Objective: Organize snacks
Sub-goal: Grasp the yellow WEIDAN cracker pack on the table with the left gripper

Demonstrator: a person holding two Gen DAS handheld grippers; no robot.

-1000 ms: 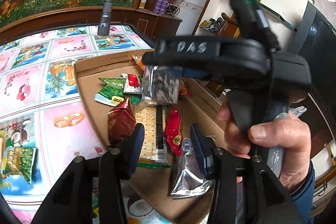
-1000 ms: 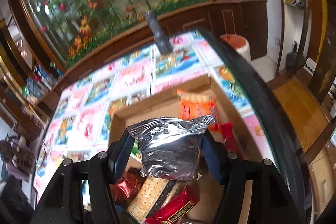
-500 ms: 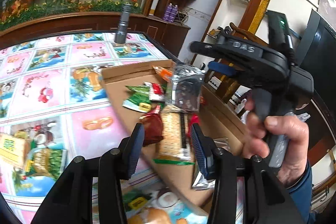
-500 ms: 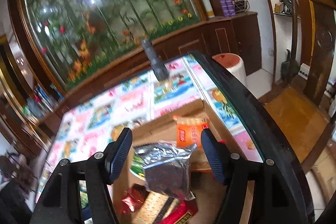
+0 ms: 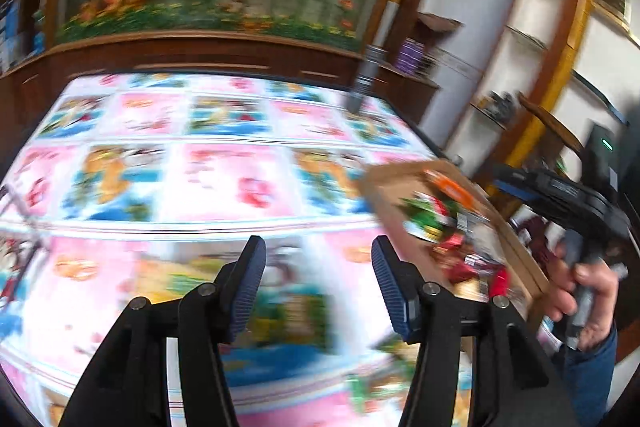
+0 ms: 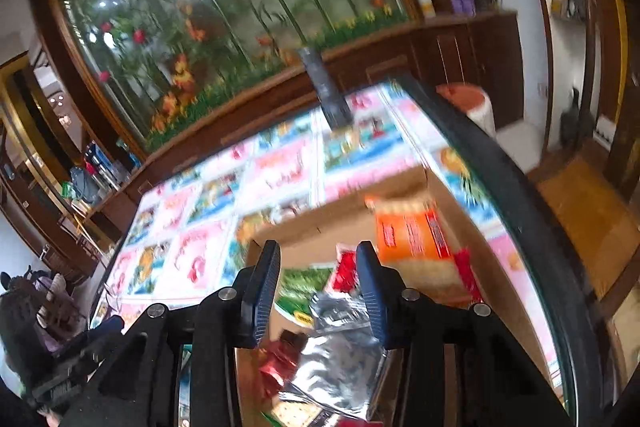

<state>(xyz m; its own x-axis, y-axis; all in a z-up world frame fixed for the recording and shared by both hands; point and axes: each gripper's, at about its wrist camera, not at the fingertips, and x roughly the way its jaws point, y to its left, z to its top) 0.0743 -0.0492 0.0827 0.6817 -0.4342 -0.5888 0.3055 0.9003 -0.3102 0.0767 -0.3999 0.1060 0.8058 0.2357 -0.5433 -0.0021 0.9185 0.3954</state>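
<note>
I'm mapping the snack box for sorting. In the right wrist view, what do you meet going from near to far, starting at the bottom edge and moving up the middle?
Silver foil packet → green packet → far wall of the cardboard box → patterned tablecloth → dark flashlight standing at the table's far end.

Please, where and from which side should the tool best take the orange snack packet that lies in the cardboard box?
Probably the near short edge of the orange snack packet. It lies flat against the far right side of the cardboard box, so coming from above and the box's open middle looks easiest. The right tool is empty, its jaws having just been closing.
</note>
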